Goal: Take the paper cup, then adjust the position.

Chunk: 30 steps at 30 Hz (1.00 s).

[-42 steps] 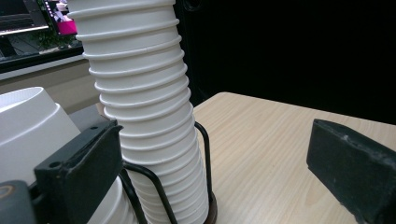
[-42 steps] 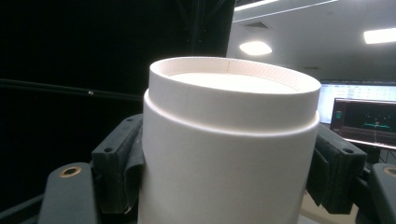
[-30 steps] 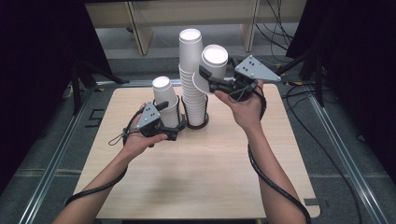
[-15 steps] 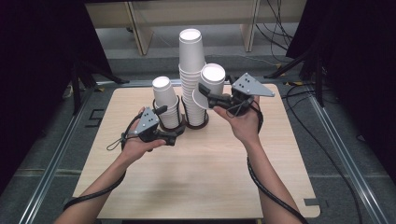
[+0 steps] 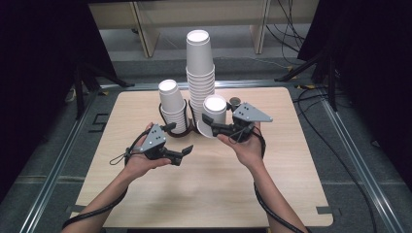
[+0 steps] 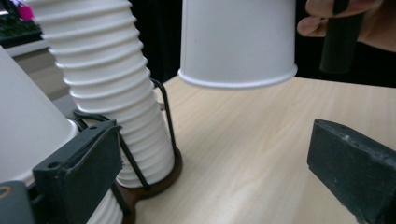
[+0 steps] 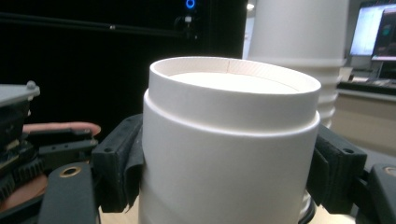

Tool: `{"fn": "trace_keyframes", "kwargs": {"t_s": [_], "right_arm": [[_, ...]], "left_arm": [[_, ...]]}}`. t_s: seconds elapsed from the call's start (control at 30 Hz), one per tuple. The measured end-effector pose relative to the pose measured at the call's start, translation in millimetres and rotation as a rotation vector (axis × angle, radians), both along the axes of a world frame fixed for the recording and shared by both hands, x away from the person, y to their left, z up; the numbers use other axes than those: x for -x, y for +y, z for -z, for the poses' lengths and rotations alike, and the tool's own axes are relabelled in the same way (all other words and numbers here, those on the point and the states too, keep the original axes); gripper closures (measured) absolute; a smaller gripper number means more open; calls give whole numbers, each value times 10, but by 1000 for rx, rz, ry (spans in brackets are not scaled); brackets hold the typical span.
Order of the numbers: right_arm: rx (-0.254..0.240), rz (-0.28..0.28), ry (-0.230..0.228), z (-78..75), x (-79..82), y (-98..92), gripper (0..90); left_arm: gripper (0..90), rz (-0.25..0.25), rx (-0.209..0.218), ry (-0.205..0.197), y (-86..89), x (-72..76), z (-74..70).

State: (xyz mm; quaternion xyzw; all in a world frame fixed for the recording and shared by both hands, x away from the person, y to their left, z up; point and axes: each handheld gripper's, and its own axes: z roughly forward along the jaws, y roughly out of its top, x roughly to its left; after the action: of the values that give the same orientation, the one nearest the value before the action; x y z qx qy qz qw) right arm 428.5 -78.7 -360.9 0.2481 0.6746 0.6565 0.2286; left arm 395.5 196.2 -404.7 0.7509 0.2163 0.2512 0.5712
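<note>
Two stacks of upside-down white paper cups stand in a black wire holder (image 6: 159, 179) at the table's far middle: a tall stack (image 5: 200, 73) (image 6: 112, 84) (image 7: 299, 32) and a short stack (image 5: 172, 104) (image 6: 23, 130) to its left. My right gripper (image 5: 212, 125) (image 7: 229, 177) is shut on a single upside-down cup (image 5: 214, 114) (image 7: 229, 154) (image 6: 238, 42), held in the air just in front of the tall stack, its rim above the wood. My left gripper (image 5: 177, 140) (image 6: 215, 172) is open and holds nothing, just in front of the short stack.
The light wooden table (image 5: 291, 184) has bare room at its front and on both sides. A small dark round object (image 5: 234, 102) lies behind my right gripper. Cables and dark stands ring the table, and a pale shelf unit (image 5: 145, 19) stands behind it.
My right gripper has come down with the single cup, from level with the tall stack's upper part to low in front of it. My left gripper has sunk slightly.
</note>
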Motion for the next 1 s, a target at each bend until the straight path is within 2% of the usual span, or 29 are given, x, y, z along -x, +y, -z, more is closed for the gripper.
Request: {"fn": "trace_keyframes", "kwargs": {"t_s": [0.07,0.13,0.2,0.27,0.33,0.37,0.4,0.47,0.5,0.53,0.6,0.7,0.77,0.83,0.93,0.97,1.0], "right_arm": [[-5,-3,5,51,9,9,245],[0,-11,47,187,45,25,244],[-4,-17,34,229,45,29,244],[10,-20,72,311,98,39,244],[2,-27,69,335,97,46,244],[27,-18,54,345,96,30,244],[11,-24,80,359,114,38,244],[-5,-26,79,382,120,34,244],[4,-31,85,384,127,26,244],[6,-18,70,395,133,26,244],[-2,-30,99,454,167,62,243],[12,-48,110,488,166,79,243],[7,-66,98,528,145,107,243],[10,-82,125,549,148,133,243],[25,-80,109,552,150,143,243],[11,-103,126,555,159,155,243],[13,-108,116,558,157,158,244]], "left_arm": [[26,15,-8,7,2,27,33],[26,23,-11,16,7,51,50],[27,31,-13,24,7,71,61],[28,47,-18,29,6,94,68],[28,54,-13,28,-8,107,83],[29,57,-11,29,-18,112,88],[28,56,-28,35,-13,120,81],[28,60,-28,40,-21,126,80],[28,68,-15,37,-30,123,84],[28,70,-16,40,-30,124,82],[28,76,-33,66,-24,122,81],[26,95,-55,88,-40,106,106],[26,105,-62,99,-61,87,128],[26,116,-78,113,-112,54,150],[24,131,-89,121,-151,31,158],[24,135,-90,126,-172,20,162],[24,142,-89,133,-197,4,170]]}}
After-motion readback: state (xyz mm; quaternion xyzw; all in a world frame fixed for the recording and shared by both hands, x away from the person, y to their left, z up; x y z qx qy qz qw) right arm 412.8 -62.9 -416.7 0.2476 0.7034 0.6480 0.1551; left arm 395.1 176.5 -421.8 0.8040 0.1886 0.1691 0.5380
